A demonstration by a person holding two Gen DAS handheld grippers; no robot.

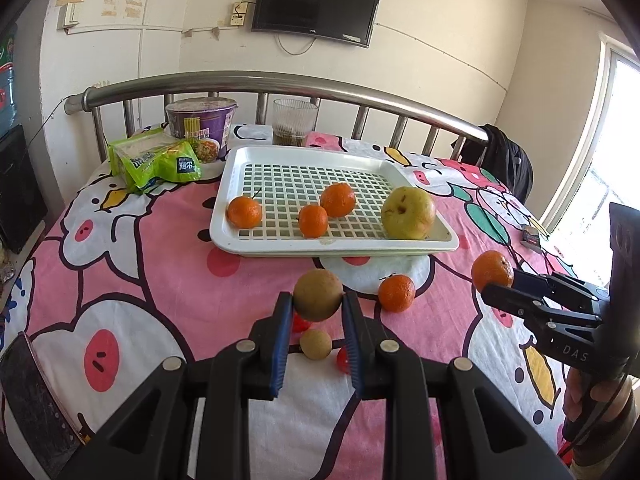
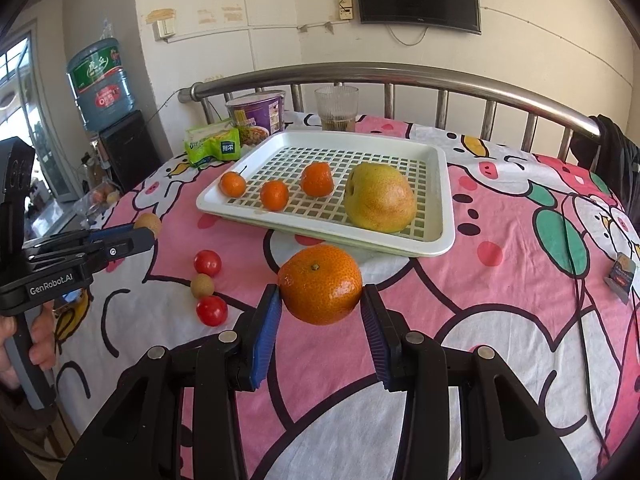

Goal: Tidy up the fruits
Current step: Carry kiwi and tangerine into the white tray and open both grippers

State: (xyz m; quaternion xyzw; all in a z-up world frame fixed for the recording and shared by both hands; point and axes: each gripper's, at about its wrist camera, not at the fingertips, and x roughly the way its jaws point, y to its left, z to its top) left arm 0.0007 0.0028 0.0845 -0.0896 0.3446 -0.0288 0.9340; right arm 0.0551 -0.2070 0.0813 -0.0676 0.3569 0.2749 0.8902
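Fruit fills both our grippers: the left gripper [image 1: 318, 305] jaws squeeze a brown longan [image 1: 318, 294], the right gripper [image 2: 320, 295] jaws squeeze a tangerine [image 2: 320, 284] above the bed.

I'm looking at a bed [image 1: 168, 280] under a pink cartoon sheet. Lying on it: a white slotted tray [image 1: 240, 162], a purple noodle cup [image 1: 200, 130], green snack packets [image 1: 156, 162], a glass [image 1: 294, 122], one tangerine [image 1: 396, 293], two cherry tomatoes [image 2: 207, 262] and a small brown longan [image 2: 202, 285].
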